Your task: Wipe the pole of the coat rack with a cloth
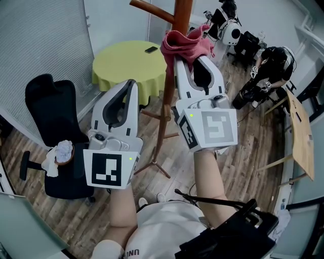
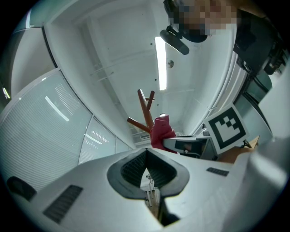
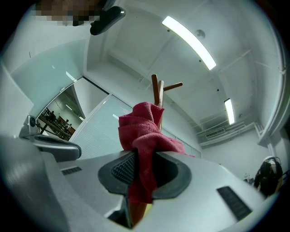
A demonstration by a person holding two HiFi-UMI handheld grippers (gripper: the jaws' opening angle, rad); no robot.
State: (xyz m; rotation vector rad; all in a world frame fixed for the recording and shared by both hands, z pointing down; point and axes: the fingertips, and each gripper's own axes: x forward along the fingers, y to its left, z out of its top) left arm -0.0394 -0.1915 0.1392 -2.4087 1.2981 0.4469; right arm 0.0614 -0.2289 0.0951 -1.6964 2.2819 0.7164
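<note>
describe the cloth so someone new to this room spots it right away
Find the tall brown wooden coat rack beside the round yellow-green table. Up on its pole, the right tool grips a crumpled cloth. It is the only pink-red thing there.

Brown wooden coat-rack pole cut off at top edge; pink-red terry cloth hides its midsection. Small dark flat object: unidentifiable.

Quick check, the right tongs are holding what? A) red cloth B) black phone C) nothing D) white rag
A: the right gripper view shows the red cloth pinched between the right tongs, by the coat rack pole.
</note>
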